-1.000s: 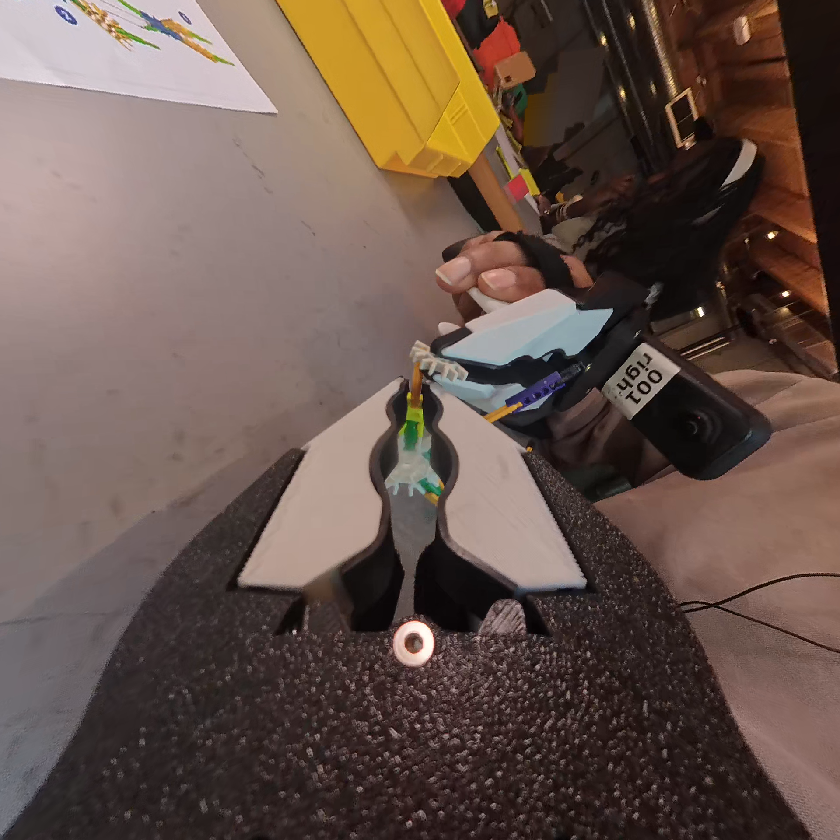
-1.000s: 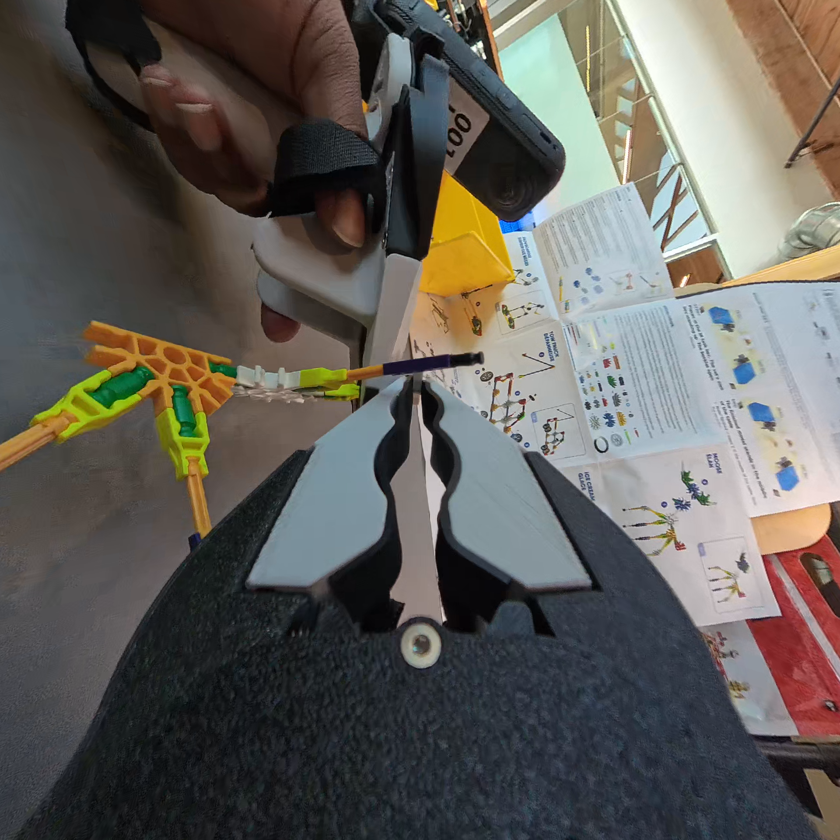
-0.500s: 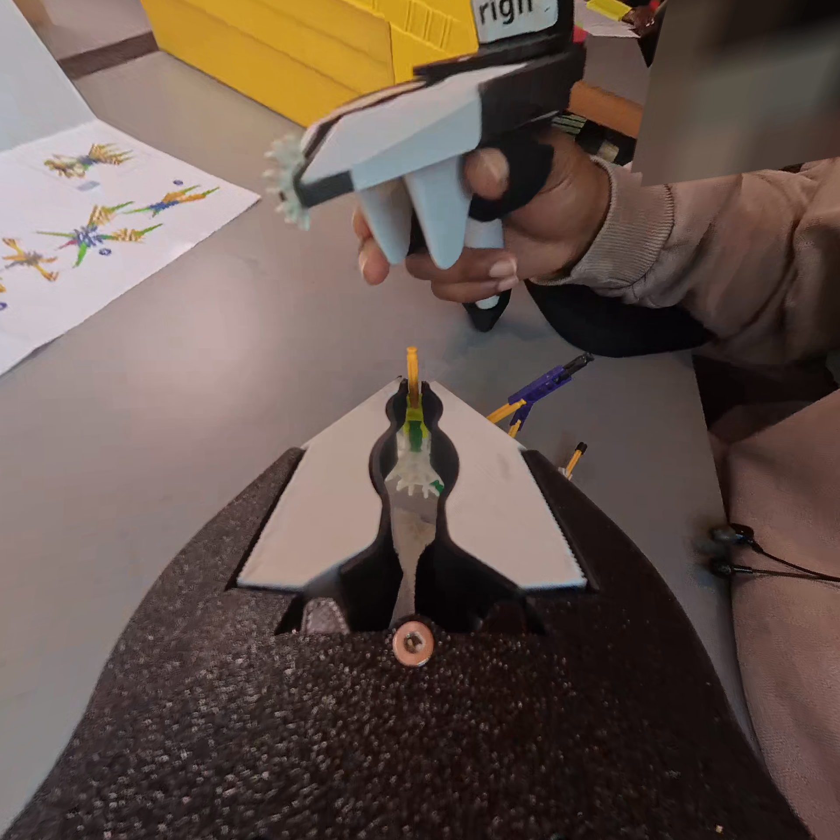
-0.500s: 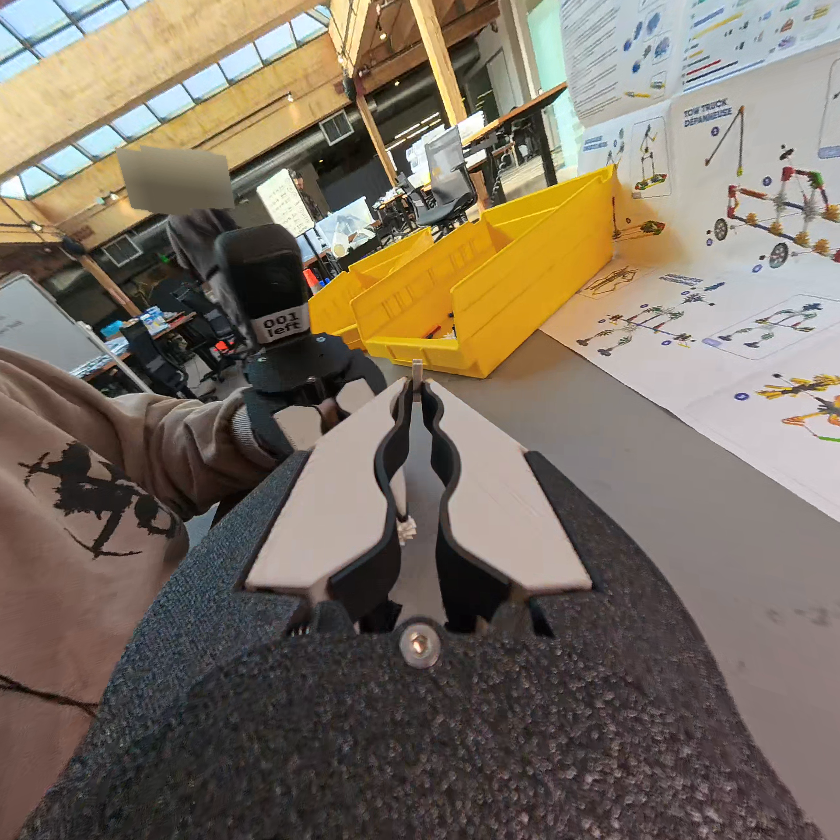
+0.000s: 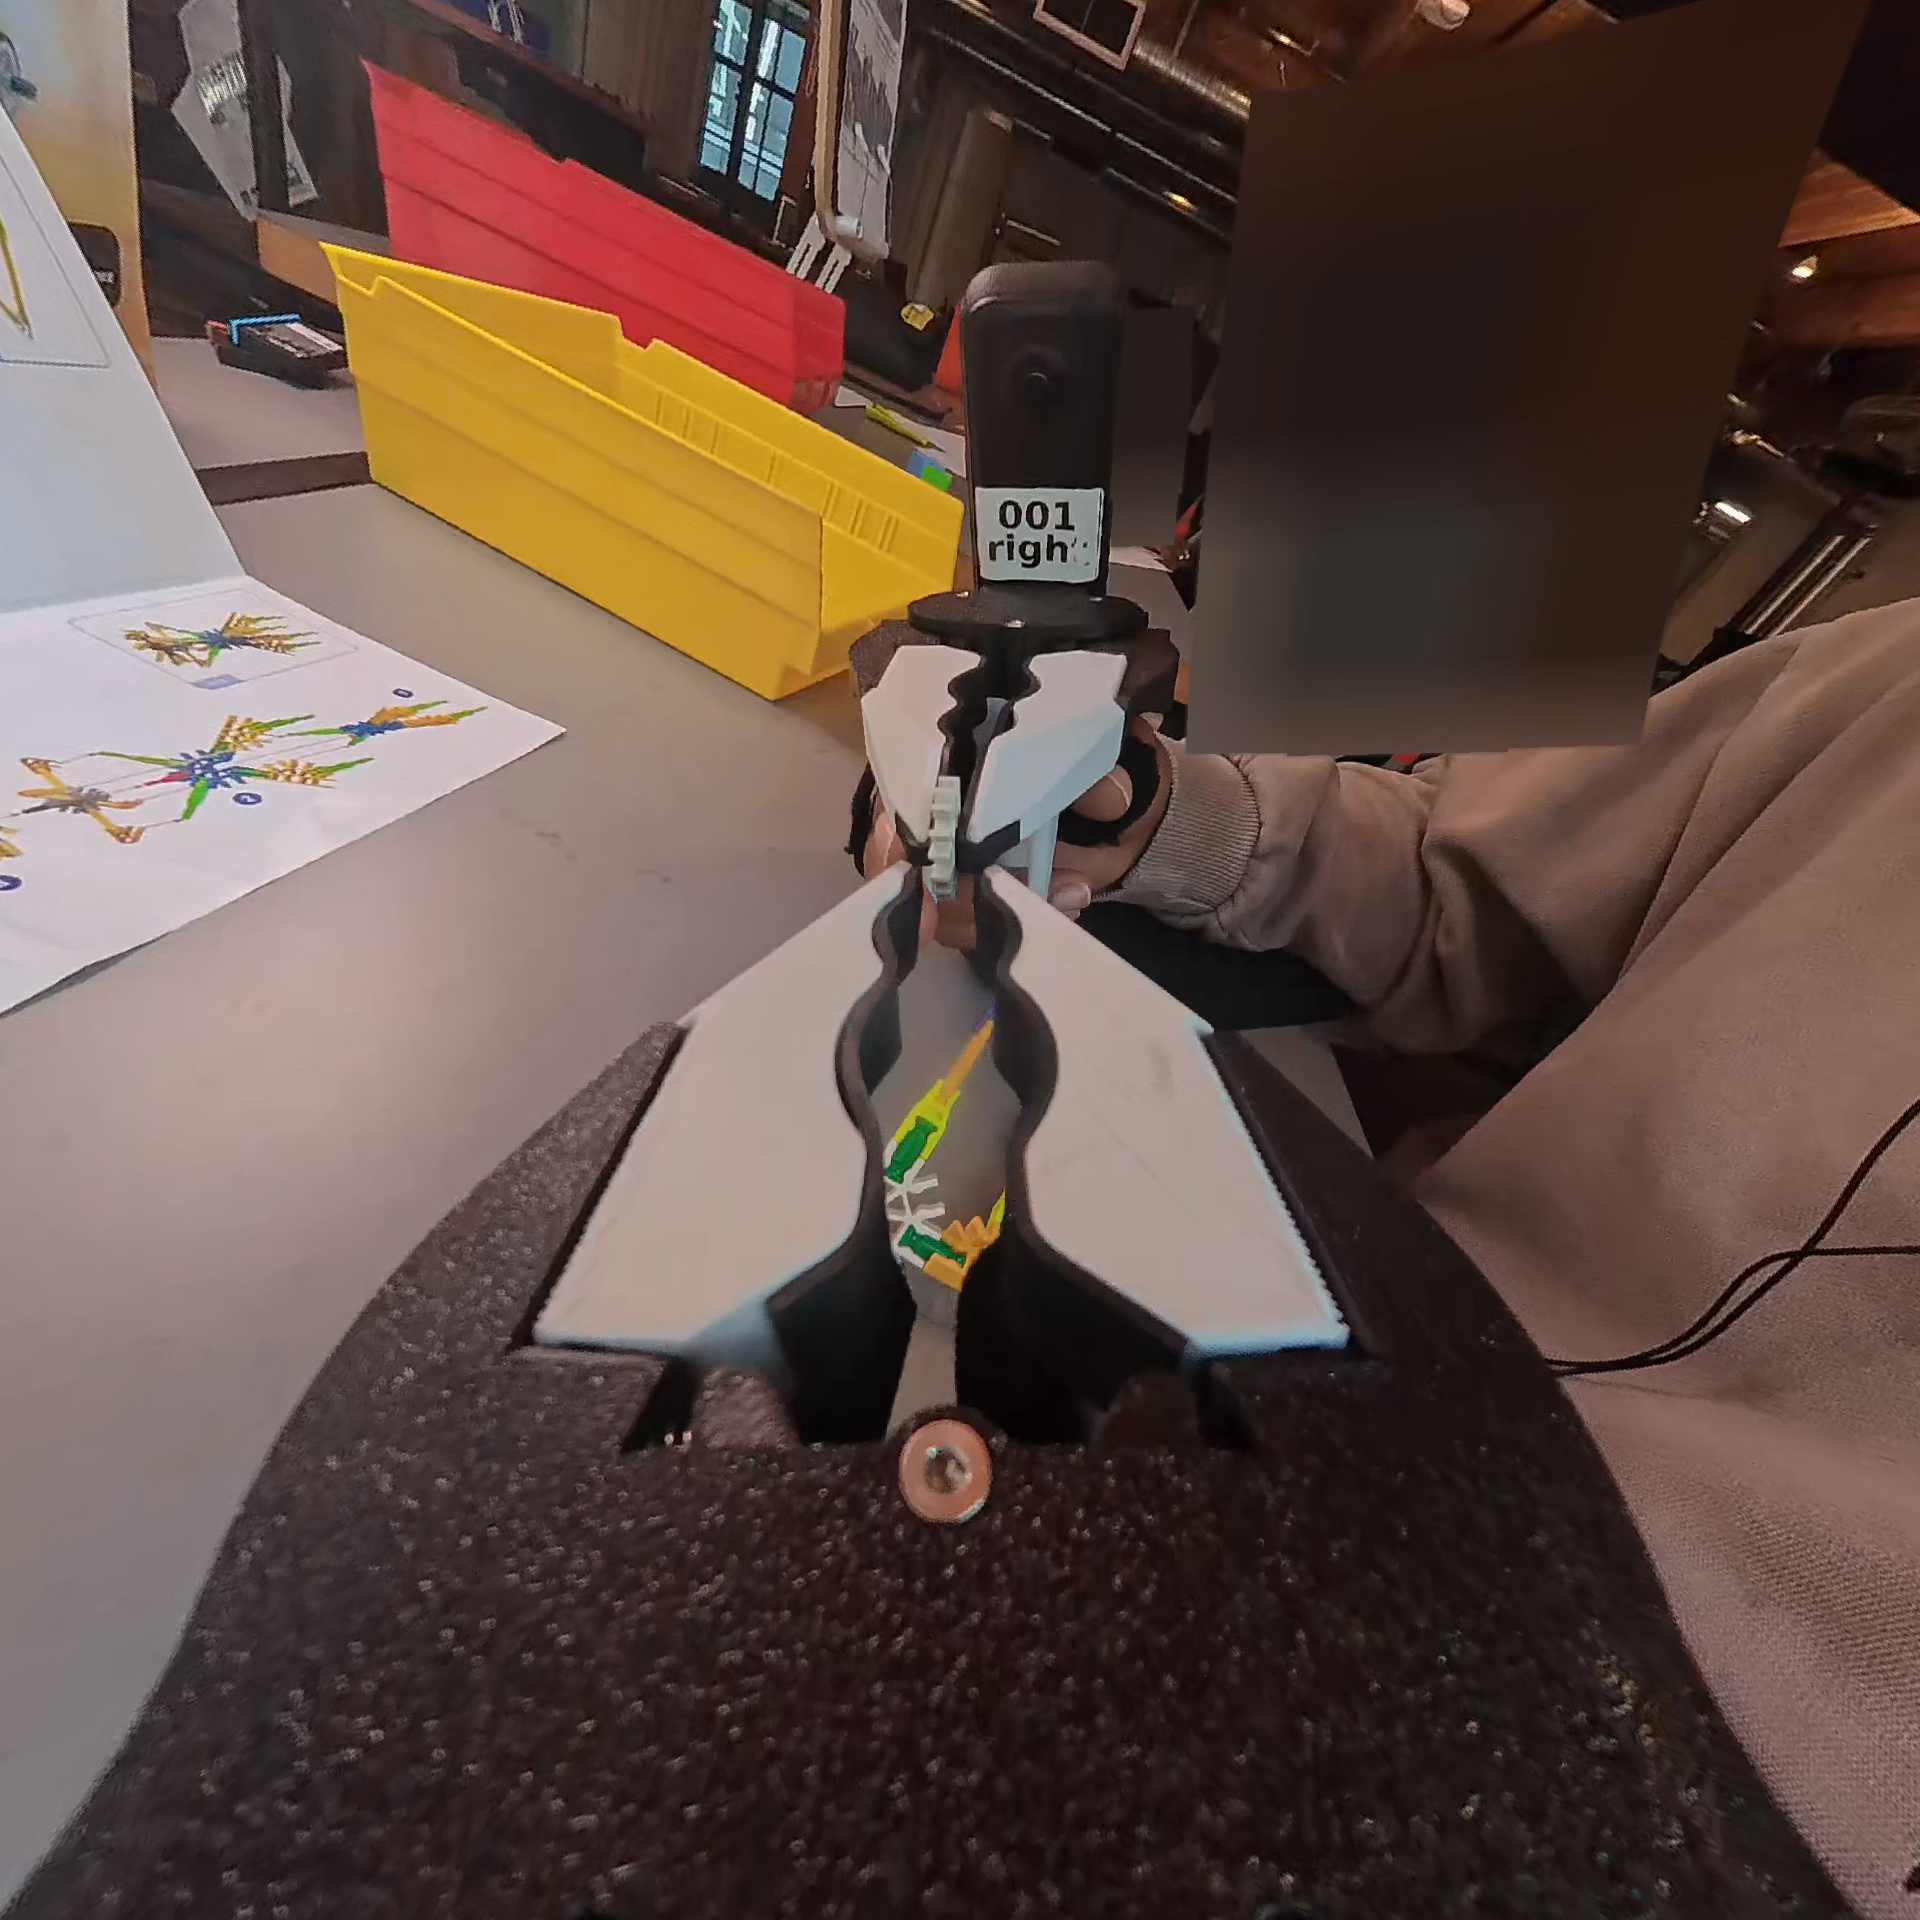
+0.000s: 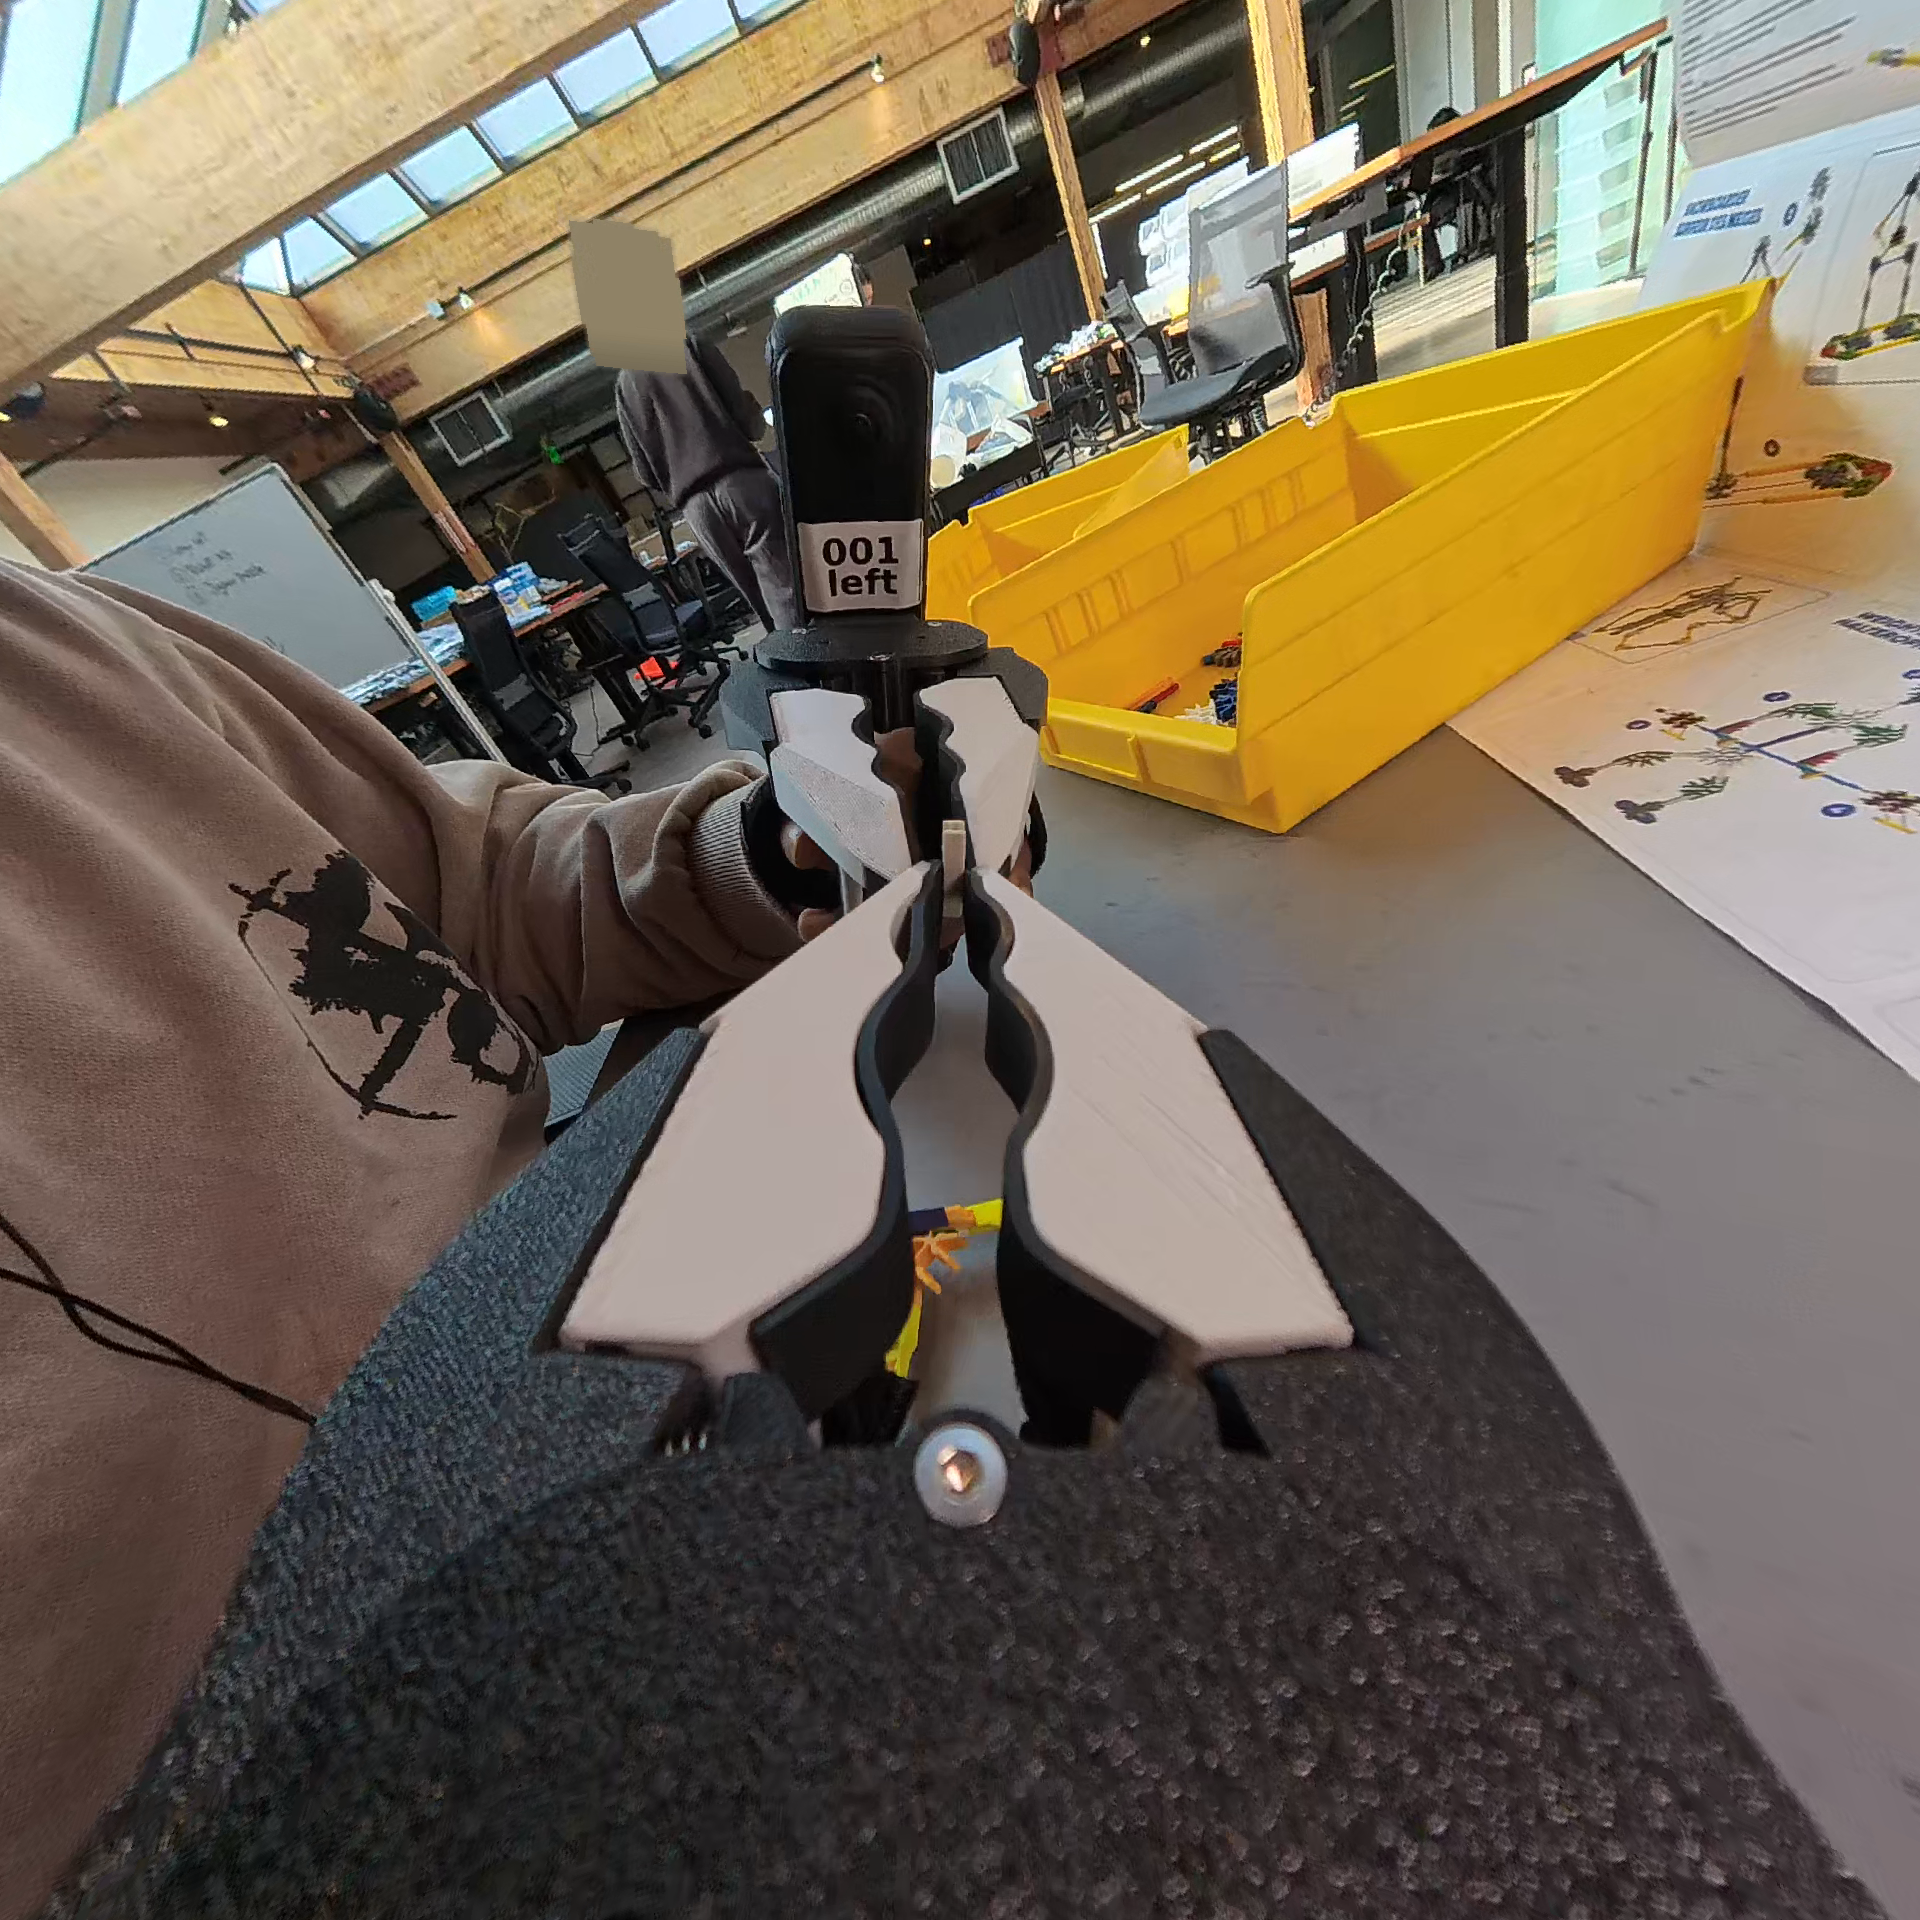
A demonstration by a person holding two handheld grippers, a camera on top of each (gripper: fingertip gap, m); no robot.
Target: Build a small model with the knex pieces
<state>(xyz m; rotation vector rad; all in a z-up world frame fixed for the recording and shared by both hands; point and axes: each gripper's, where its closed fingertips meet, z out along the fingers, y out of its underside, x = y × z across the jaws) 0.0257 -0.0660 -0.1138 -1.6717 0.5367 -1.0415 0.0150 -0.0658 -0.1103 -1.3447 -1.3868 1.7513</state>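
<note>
Grey table [image 5: 312,1143] carries, at its far left edge, a printed instruction sheet [image 5: 260,790], then a yellow bin [image 5: 623,488] with a red bin [image 5: 623,260] behind it. Toward the near right edge the two grippers face each other tip to tip. The left gripper [image 5: 945,914] is released, its jaws slightly parted and empty. The right gripper [image 6: 948,888] is clenched on a white toothed connector [image 5: 943,831], pinched edge-on at the very fingertips, probably so that most of its rim stays free. Below both, lying on the table, a rod-and-connector model [image 5: 935,1174] shows through the finger gaps: orange and lime-green rods, green pieces, a white snowflake hub and a dark blue rod end. A beige sleeve [image 5: 1455,883] fills the right.
</note>
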